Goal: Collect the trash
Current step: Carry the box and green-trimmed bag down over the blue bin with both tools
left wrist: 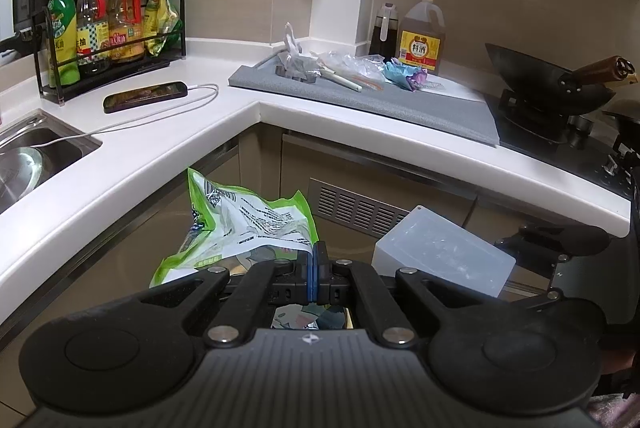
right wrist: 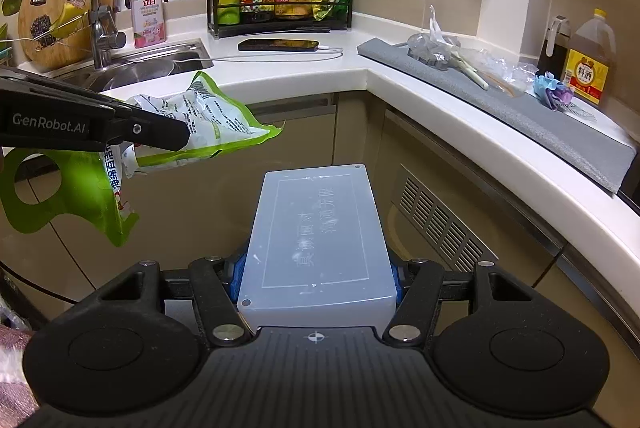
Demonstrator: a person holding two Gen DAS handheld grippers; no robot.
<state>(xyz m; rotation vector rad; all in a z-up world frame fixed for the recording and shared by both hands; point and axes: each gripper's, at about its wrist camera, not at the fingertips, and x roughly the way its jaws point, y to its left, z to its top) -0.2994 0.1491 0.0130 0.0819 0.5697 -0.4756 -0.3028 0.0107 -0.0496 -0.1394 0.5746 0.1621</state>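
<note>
**Pouch and box being held below the counter corner**

A crumpled green and white pouch (left wrist: 244,228) is being pinched between the pressed-together blue pads of the left gripper (left wrist: 319,270), low in the centre of the left wrist frame; its long axis is running up and to the left. In the right wrist frame the same pouch (right wrist: 200,124) is being seen at left centre, pointing toward the right. A translucent plastic box (right wrist: 320,240) is being clamped by its long sides in the right gripper (right wrist: 316,278), its long axis pointing away along the fingers. Loose wrappers (left wrist: 352,66) are lying on a grey mat (left wrist: 400,104) at upper right.
</note>
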